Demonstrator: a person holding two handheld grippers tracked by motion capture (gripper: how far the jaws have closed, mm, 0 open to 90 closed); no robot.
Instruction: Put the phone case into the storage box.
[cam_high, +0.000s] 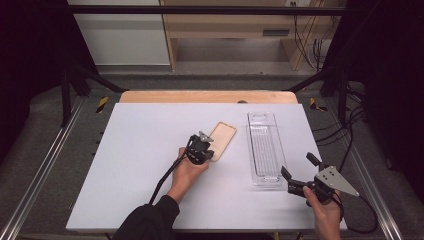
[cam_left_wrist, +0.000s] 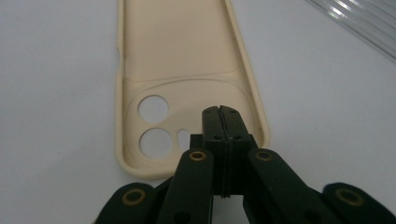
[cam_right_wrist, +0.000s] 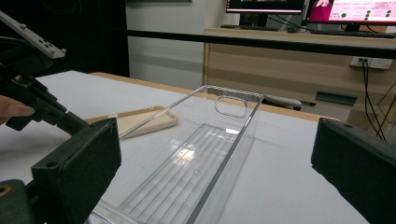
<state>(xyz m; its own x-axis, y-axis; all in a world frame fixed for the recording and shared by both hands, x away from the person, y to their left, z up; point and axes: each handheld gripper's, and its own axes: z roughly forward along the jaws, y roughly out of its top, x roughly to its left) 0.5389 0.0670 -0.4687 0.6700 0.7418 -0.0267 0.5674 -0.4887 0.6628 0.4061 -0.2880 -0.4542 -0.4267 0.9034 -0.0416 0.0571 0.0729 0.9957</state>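
The left gripper (cam_left_wrist: 219, 112) has its two black jaws pressed flat together with nothing between them, their tips resting over the near, camera-hole end of a cream phone case (cam_left_wrist: 182, 70). The case lies open side up on the white table (cam_high: 140, 150), stretching away from the jaws. Two round holes and a small slot sit just left of the tips, and the case's raised rim runs just to their right.

It looks light, thin and slightly flexible, probably rubbery enough not to slip. Because it lies flat, the best hold is likely the raised side wall or the bottom edge, one jaw inside and one outside; a pinch at one end may let it bend or droop.

Beyond the case, on its far side from the left jaws, a clear plastic tray (cam_high: 263, 150) lies lengthwise, apart from it. The right gripper (cam_high: 299, 174) is held by the tray's near end, its jaws spread wide and gripping nothing. The tray looks stiff, smooth and slippery.
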